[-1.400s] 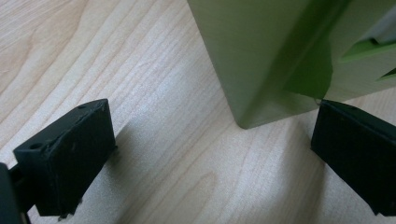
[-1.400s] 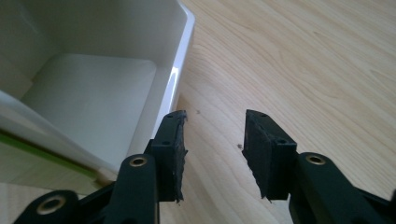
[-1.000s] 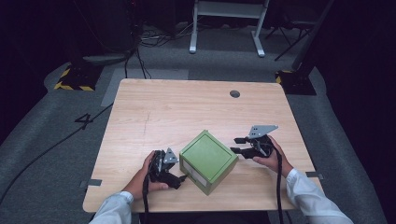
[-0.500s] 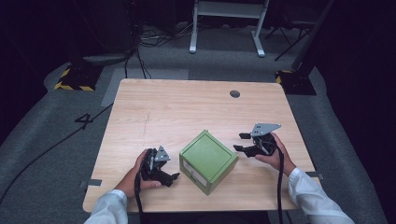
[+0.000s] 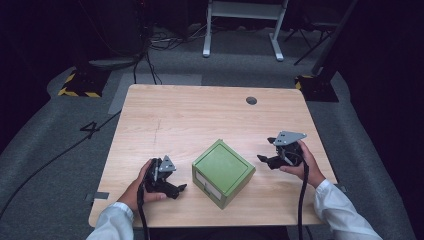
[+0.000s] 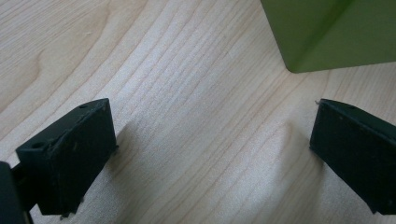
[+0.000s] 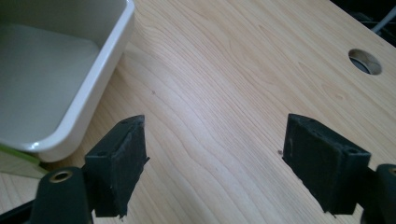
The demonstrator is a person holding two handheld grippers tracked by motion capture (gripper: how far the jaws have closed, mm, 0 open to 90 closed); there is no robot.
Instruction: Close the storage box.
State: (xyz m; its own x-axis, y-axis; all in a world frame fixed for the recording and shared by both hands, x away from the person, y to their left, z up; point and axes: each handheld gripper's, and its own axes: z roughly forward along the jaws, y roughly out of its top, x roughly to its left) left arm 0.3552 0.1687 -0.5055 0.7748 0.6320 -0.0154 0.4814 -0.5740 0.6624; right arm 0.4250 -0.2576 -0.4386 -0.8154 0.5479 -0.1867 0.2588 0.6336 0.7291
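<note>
The green box sits between the two tools, and both tools are empty.

The green box [image 5: 223, 172] rests on the table [image 5: 200, 115], turned so one corner points at the person. The left tool [image 5: 172, 186] is just beside the box's left side, with its jaws spread wide and nothing in them. In the left gripper view, a bottom corner of the box is up ahead and to the right of that tool. The right tool [image 5: 266, 159] is just beside the box's right side, also wide and empty. In the right gripper view, a white tray part [image 7: 56, 70] of the box shows ahead on the left. Both tools look about as near to the box, so I think either one could reach in first.
</note>
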